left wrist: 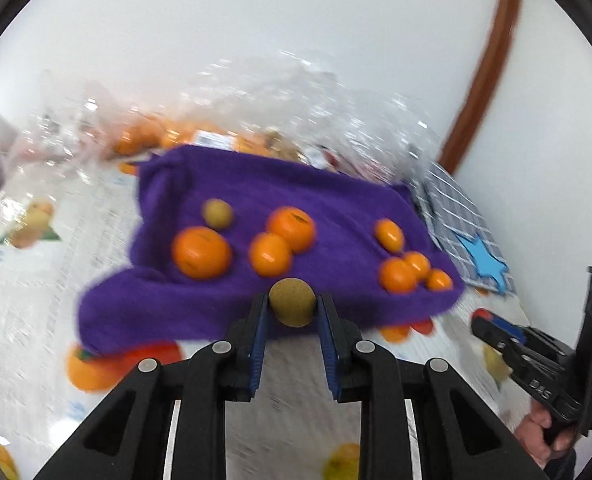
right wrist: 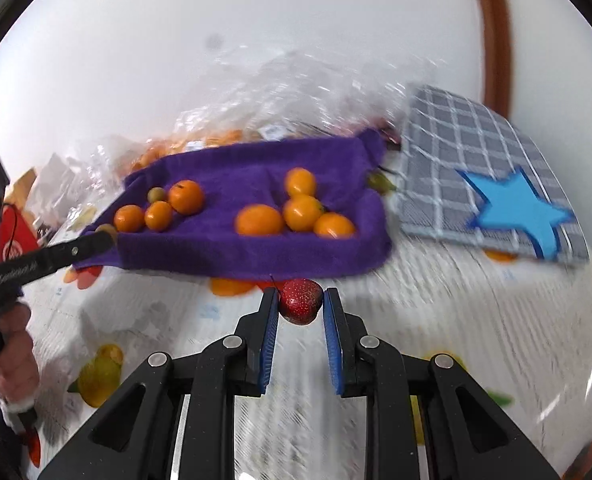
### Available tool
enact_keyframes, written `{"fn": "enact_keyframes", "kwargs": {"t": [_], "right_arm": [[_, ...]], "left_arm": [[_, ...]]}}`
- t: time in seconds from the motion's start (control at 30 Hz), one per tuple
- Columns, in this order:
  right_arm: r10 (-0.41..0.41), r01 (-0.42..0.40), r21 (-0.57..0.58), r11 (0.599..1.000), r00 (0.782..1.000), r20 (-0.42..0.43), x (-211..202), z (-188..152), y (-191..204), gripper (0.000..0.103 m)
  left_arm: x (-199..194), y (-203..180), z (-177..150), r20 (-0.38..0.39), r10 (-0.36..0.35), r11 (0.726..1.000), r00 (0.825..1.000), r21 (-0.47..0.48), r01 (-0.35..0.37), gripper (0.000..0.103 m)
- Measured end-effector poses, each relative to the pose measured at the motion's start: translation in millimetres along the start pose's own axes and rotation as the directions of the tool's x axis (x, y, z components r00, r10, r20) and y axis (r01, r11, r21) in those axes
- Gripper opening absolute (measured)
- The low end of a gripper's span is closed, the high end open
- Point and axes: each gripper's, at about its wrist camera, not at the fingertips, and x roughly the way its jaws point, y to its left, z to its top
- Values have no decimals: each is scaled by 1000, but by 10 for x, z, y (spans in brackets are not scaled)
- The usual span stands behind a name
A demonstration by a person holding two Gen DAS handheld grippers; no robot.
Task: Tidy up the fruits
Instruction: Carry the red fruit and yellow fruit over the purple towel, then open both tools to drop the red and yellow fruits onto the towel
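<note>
1. The left gripper (left wrist: 292,304) was pinching a small tan-brown round fruit (left wrist: 292,302), maybe a longan, between its blue pads, right at the near edge of the purple towel (left wrist: 256,184).
2. The right gripper (right wrist: 301,302) was clamped on a strawberry (right wrist: 301,300), held just off the near edge of the same towel, over the fruit-print counter (right wrist: 436,320).
3. On the towel, the left wrist view showed two bunches of oranges: three bigger ones (left wrist: 202,253) toward the left with a second brownish fruit (left wrist: 217,213) just behind them, and four smaller ones (left wrist: 398,276) off to the right.
4. A grey checked mat with a blue star (right wrist: 520,210) sat on the counter just right of the towel.
5. Crinkly clear plastic bags (left wrist: 296,92) were piled at the far side behind the towel, with more oranges inside. It was too blurry to tell much else.
6. Both views were pretty smeared, so fine details were hard to make out.
</note>
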Motion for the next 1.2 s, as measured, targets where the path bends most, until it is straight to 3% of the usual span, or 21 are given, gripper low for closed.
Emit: {"fn": "enact_keyframes", "kwargs": {"t": [0.2,0.3,0.43,0.73,0.83,0.97,1.2], "right_arm": [[51,-48,-86,995,998,39,220,452,265,23],[103,-103,-91,990,995,2,488,599,379,23],[118,-124,-113,986,991,-54,748,554,509,23],[125,-131,-66,989,988,-85,843,501,474,25],[108,-113,-47,993,991,-84,767,514,450,27],[67,-68,-24,997,997,-47,442,526,401,47],[-32,32,7,999,999,-4,-350,469,303,55]], "left_arm": [[183,194,323,-18,16,998,1000,-54,-17,24],[293,183,284,-30,25,999,999,-39,-26,24],[424,186,223,-74,20,999,997,-35,-22,24],[405,231,197,-59,14,998,998,-68,-18,24],[325,199,214,-67,41,997,997,-67,-46,27],[50,117,230,-29,56,996,998,-63,-58,32],[-631,-197,137,50,105,994,993,0,-105,46]]}}
